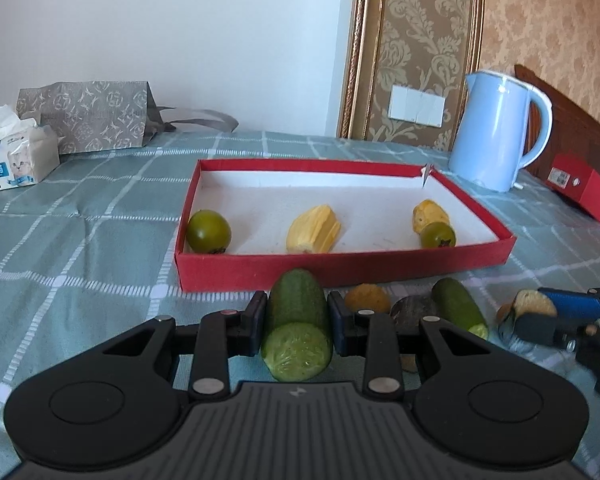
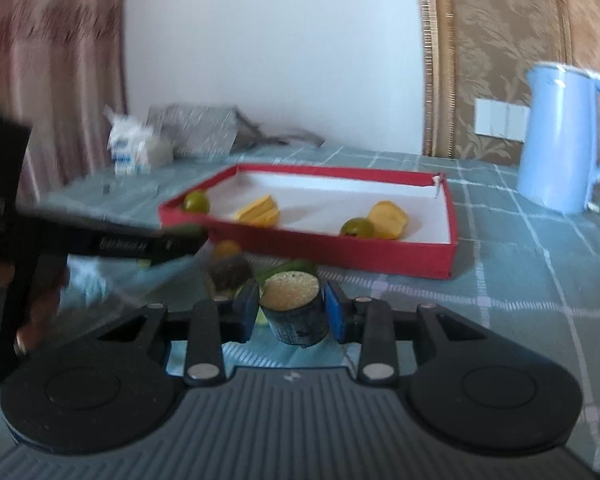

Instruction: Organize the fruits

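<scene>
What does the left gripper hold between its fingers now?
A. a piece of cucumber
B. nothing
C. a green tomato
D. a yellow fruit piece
A: in the left wrist view the left gripper is closed on a cut cucumber piece, just in front of the red tray.

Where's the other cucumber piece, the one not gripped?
In the left wrist view the loose cucumber piece lies on the tablecloth before the red tray, right of the left gripper.
</scene>
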The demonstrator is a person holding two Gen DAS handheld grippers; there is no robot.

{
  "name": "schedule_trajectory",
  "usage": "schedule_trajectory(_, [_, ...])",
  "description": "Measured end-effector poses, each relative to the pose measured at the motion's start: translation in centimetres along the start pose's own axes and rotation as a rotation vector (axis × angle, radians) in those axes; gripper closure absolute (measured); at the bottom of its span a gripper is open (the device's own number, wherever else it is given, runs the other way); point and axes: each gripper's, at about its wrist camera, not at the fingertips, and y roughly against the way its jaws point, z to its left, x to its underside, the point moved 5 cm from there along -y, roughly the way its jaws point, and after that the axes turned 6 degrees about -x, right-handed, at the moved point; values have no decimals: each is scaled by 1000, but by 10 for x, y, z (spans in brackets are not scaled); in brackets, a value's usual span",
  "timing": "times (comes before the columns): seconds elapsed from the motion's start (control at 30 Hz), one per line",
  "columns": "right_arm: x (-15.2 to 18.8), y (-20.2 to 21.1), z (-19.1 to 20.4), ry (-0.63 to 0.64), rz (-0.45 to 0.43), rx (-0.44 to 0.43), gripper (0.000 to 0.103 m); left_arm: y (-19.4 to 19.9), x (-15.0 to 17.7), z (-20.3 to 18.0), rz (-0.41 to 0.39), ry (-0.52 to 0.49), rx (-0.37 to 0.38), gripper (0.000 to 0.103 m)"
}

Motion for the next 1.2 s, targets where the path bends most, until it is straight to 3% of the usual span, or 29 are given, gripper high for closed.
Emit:
schedule_trajectory(0.23, [-6, 11, -17, -74, -81, 31, 70, 7, -20, -5, -76, -27, 10, 71])
schedule_trajectory(0.4, [-5, 8, -24, -100, -76, 38, 70, -4, -59, -9, -149, -52, -1, 71])
schedule_trajectory(0.53, [-5, 9, -26, -107, -82, 47, 70, -40, -84, -13, -125, -65, -38, 72])
schedule_trajectory(0.8, [-3, 5, -31, -130, -76, 46, 70, -105, -98, -1, -68, -27, -141, 71])
schedule_trajectory(0.87, [-3, 5, -32, -132, -74, 46, 70, -116, -98, 1, -29, -16, -123, 55])
schedule_trajectory(0.9, [-3, 4, -32, -132, -72, 44, 70, -119, -97, 2, -26, -6, -120, 37])
schedule_trajectory(0.93, [-3, 4, -33, -133, -69, 45, 70, -118, -96, 4, -44, 7, -130, 29])
schedule_trajectory(1.1, [-2, 3, -32, -129, -64, 49, 70, -92, -102, 9, -177, -11, -207, 29])
schedule_trajectory(1.2, [-2, 3, -32, -122, -64, 54, 70, -64, -100, 9, -225, -31, -208, 26])
